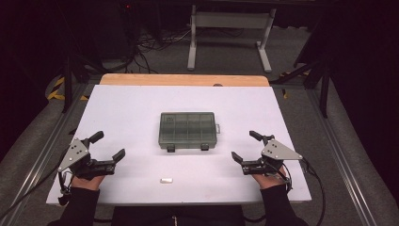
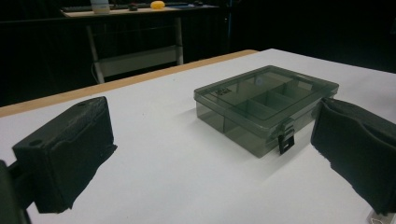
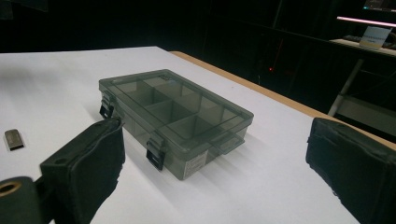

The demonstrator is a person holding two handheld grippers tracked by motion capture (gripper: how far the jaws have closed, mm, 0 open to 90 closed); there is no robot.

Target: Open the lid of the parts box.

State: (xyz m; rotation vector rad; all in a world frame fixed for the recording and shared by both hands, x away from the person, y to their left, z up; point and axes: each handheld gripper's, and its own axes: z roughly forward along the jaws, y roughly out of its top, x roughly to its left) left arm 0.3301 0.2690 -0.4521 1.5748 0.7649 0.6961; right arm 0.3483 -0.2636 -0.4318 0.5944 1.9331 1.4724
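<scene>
A smoky translucent compartment box (image 1: pixel 187 130) lay at the middle of the white table surface (image 1: pixel 131 108), lid closed, its interior dividers visible through the lid; two dark latches (image 1: pixel 170 148) faced the person's side, and both hung down against the front wall; a small handle tab projected from the box's right-hand end. A small pale metallic piece (image 1: pixel 166 180) lay on the table nearer the person, apart from the box; the right gripper view showed it (image 3: pixel 14 139) well off to the left of the box (image 3: pixel 175 119).

The left gripper (image 1: pixel 107 146) was held near the table's left edge, well apart from the box; its jaws stood wide apart with nothing between them; the left gripper view showed the box (image 2: pixel 266 105) ahead between the two black pads (image 2: pixel 65 151). The right gripper (image 1: pixel 244 146) was held near the table's right edge, likewise clear of the box; its jaws were spread wide and empty. A wooden strip (image 1: pixel 183 79) edged the far side of the table.
</scene>
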